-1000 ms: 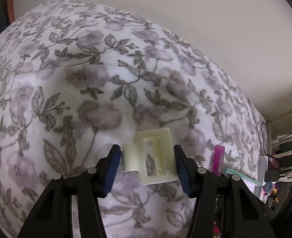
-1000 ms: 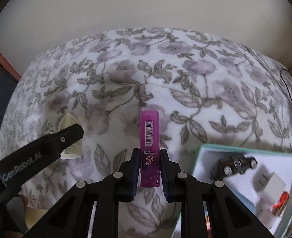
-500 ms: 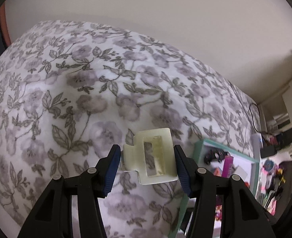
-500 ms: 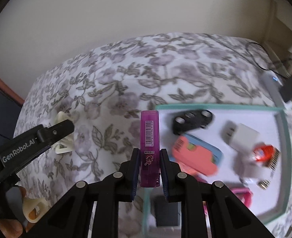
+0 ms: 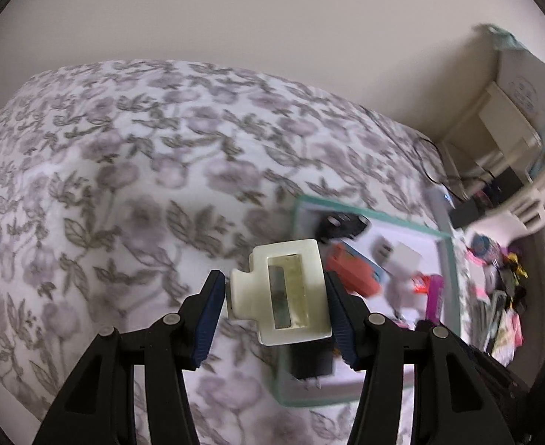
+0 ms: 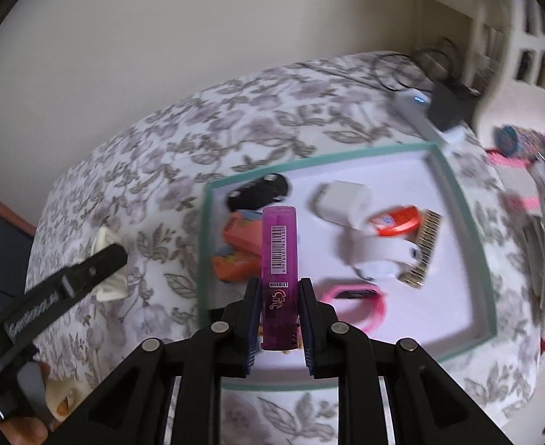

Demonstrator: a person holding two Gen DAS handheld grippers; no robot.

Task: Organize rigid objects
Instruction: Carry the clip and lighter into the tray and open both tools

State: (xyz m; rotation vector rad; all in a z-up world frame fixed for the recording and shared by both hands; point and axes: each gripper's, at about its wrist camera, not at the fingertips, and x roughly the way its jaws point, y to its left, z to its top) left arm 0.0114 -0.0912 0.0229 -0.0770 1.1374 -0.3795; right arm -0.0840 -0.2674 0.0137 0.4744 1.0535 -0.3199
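Note:
My left gripper (image 5: 272, 311) is shut on a cream hair claw clip (image 5: 283, 293), held above the floral bedspread at the left edge of a teal-rimmed white tray (image 5: 448, 252). My right gripper (image 6: 279, 319) is shut on a purple lighter (image 6: 279, 256) that stands upright over the same tray (image 6: 458, 200). In the tray lie a black toy car (image 6: 259, 191), orange packets (image 6: 243, 248), a white charger (image 6: 341, 200), a red-capped tube (image 6: 395, 220), a gold comb (image 6: 422, 246) and a pink ring (image 6: 357, 306). The left gripper's finger and clip (image 6: 111, 270) show at the left of the right wrist view.
The floral bedspread (image 5: 124, 185) covers the bed up to a plain wall. A white power strip (image 6: 417, 105) with a black plug and cables lies beyond the tray. White shelving (image 5: 509, 122) and mixed clutter stand at the right.
Both grippers have swept to the right across the bed, each still holding its object. The tray has come into view under the lighter and beside the clip.

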